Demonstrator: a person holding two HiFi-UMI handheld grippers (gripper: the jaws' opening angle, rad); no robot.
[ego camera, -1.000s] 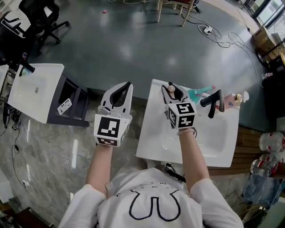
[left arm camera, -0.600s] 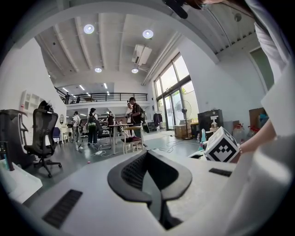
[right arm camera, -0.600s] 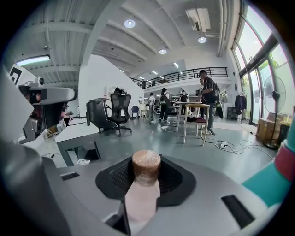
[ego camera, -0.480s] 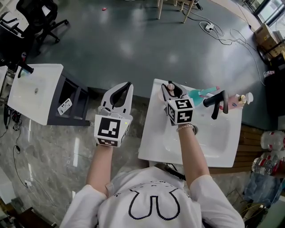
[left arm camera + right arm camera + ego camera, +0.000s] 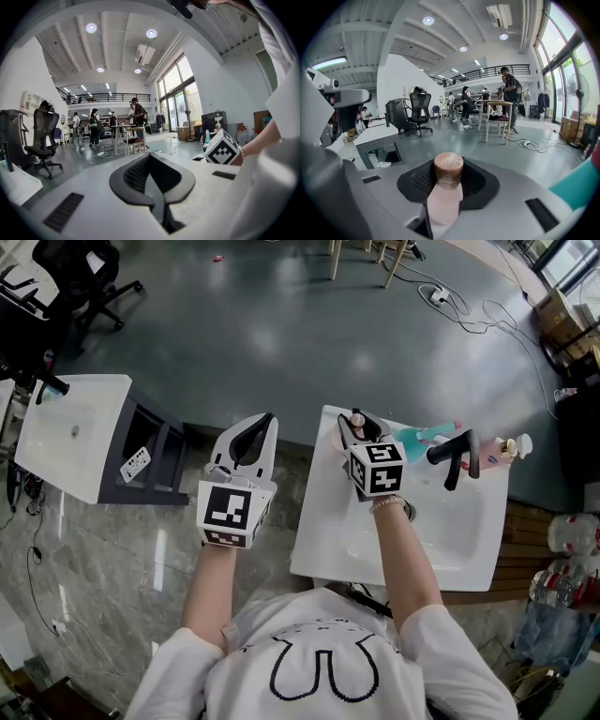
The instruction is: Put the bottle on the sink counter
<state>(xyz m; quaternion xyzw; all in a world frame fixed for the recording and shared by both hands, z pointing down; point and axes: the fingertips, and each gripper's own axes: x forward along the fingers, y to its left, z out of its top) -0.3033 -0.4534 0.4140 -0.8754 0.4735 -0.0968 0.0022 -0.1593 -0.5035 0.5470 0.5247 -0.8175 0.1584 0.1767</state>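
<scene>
A small pink bottle (image 5: 360, 426) with a brown cap (image 5: 448, 165) stands upright between the jaws of my right gripper (image 5: 356, 421), which is shut on it. In the head view it hangs over the rear left corner of the white sink counter (image 5: 313, 507); whether its base touches the counter is hidden. In the right gripper view the bottle (image 5: 444, 197) fills the gap between the black pads. My left gripper (image 5: 268, 420) hovers over the floor just left of the sink, and its jaws (image 5: 150, 158) are shut with nothing in them.
A black faucet (image 5: 452, 454) rises at the sink's back edge, with a teal bottle (image 5: 419, 435) lying beside it and a pink pump bottle (image 5: 498, 448) at the right corner. A second white sink unit (image 5: 75, 427) stands far left. An office chair (image 5: 82, 276) and floor cables (image 5: 469, 310) lie beyond.
My right gripper has sunk a little with the bottle over the sink's rear left corner. The left gripper has stayed where it was.
</scene>
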